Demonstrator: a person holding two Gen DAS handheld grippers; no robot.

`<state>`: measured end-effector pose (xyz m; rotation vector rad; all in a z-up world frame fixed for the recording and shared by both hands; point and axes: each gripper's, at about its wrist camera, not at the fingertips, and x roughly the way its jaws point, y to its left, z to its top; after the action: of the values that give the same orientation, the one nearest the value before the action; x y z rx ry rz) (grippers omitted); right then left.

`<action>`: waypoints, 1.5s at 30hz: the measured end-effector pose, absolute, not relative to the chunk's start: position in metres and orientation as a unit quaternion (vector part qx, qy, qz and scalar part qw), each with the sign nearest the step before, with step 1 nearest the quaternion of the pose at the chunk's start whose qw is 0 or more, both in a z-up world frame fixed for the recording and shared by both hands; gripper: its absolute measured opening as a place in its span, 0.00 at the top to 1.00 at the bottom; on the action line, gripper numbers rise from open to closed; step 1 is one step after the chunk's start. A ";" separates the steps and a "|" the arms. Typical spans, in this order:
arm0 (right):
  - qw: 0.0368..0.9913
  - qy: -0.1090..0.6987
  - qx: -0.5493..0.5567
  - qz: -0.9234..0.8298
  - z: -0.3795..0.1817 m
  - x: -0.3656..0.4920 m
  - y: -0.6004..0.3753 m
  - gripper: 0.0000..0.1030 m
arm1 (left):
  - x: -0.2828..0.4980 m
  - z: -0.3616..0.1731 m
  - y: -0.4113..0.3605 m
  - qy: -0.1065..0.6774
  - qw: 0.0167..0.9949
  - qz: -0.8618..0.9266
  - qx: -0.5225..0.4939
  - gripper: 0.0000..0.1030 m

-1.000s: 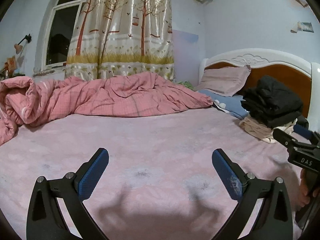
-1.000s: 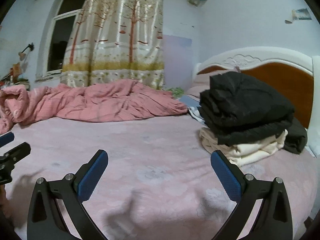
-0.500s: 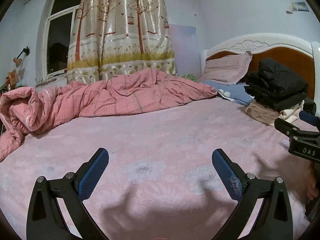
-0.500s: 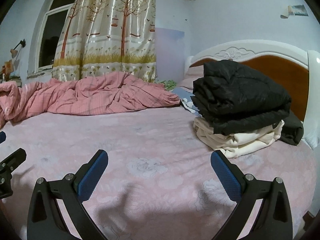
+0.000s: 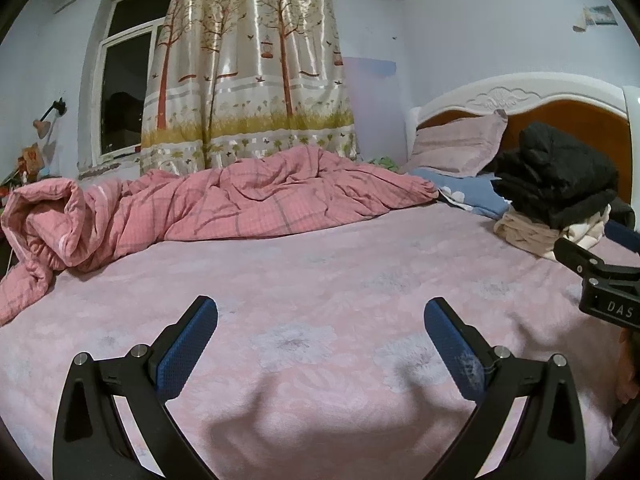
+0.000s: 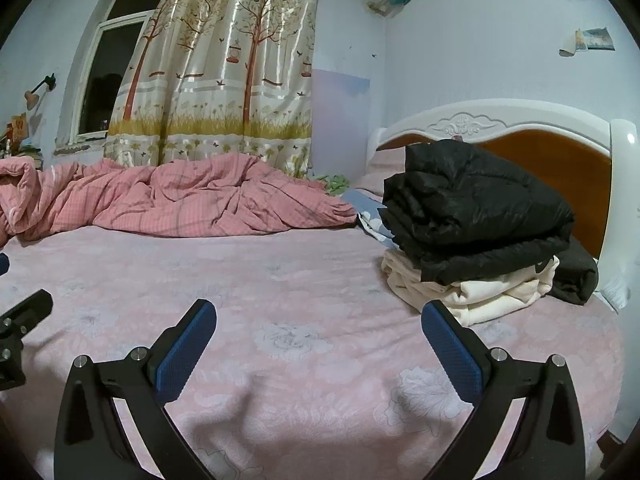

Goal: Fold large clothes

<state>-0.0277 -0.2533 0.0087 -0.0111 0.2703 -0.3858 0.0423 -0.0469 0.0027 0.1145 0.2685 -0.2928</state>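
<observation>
A stack of folded clothes lies at the right of the bed near the headboard: a black padded jacket [image 6: 476, 208] on top of a cream garment [image 6: 480, 296]. The stack also shows in the left wrist view [image 5: 556, 180]. My left gripper [image 5: 320, 332] is open and empty above the pink bedsheet [image 5: 320, 264]. My right gripper [image 6: 318, 332] is open and empty, just left of the stack. The right gripper's body shows at the right edge of the left wrist view [image 5: 600, 284].
A crumpled pink plaid quilt [image 5: 224, 204] lies along the far side of the bed. A pink pillow [image 5: 456, 148] and a blue pillow [image 5: 468, 194] lean at the white and brown headboard [image 6: 560, 152]. A tree-print curtain [image 5: 248, 80] hangs behind.
Both grippers have lifted and tilted upward a little, so the bed and stack sit lower in view. Both stay open and empty.
</observation>
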 end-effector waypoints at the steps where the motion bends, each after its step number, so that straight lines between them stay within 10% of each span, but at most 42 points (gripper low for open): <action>1: 0.972 0.134 -0.002 -0.193 0.009 -0.028 -0.254 0.00 | 0.043 0.003 -0.045 0.134 0.979 -0.144 0.053 0.00; 45: 0.969 0.143 -0.006 -0.200 0.009 -0.023 -0.258 0.00 | 0.043 0.004 -0.039 0.132 0.980 -0.144 0.050 0.00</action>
<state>-0.0235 -0.2580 0.0091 -0.0128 0.2894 -0.4033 0.0429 -0.0388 0.0040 0.0999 0.2652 -0.2902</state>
